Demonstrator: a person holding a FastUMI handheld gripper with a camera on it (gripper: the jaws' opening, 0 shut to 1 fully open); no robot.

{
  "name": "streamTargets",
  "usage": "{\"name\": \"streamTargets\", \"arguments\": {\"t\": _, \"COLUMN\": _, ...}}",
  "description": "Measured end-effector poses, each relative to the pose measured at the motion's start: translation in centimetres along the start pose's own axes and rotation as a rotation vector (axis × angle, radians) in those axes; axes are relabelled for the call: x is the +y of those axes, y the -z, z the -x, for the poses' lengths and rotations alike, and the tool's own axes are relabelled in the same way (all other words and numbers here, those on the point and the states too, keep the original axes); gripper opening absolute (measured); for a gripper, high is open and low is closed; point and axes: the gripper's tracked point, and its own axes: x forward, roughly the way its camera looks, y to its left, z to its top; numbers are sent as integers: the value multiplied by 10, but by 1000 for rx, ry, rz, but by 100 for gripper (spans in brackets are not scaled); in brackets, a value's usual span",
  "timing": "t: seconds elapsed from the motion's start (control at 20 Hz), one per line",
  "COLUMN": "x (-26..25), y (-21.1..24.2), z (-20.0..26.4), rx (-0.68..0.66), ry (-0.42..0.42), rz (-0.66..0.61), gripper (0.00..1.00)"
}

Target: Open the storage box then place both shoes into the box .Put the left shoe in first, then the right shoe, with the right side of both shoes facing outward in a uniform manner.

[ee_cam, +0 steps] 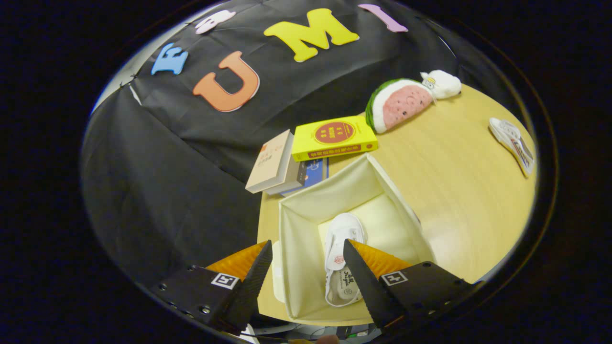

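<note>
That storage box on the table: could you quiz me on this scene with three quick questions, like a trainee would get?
1. True or false: one white shoe already lies inside the open storage box.
2. Where is the other shoe? A) on the books B) on the table, far beyond the box C) between the claw's fingers
3. Fill in: the claw above the box is ____ (open/shut).

Key: 1 true; 2 B; 3 open. Its fingers stand apart and hold nothing.
</note>
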Motion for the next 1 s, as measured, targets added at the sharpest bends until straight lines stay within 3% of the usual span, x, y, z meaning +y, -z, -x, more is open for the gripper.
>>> {"name": "streamTargets", "arguments": {"t": 0.35, "x": -21, "y": -58, "z": 85, "rx": -231, "ry": -7, "rz": 341, "gripper": 92}}
{"name": "streamTargets", "arguments": {"t": 0.55, "x": -56, "y": -93, "z": 134, "rx": -346, "ry": 16, "rz": 442, "gripper": 92}}
{"name": "streamTargets", "arguments": {"t": 0.7, "x": -110, "y": -119, "z": 156, "rx": -381, "ry": 81, "rz": 471, "gripper": 94}}
{"name": "streamTargets", "arguments": {"t": 1.0, "x": -246, "y": -162, "z": 200, "rx": -381, "ry": 233, "rz": 382, "gripper": 96}}
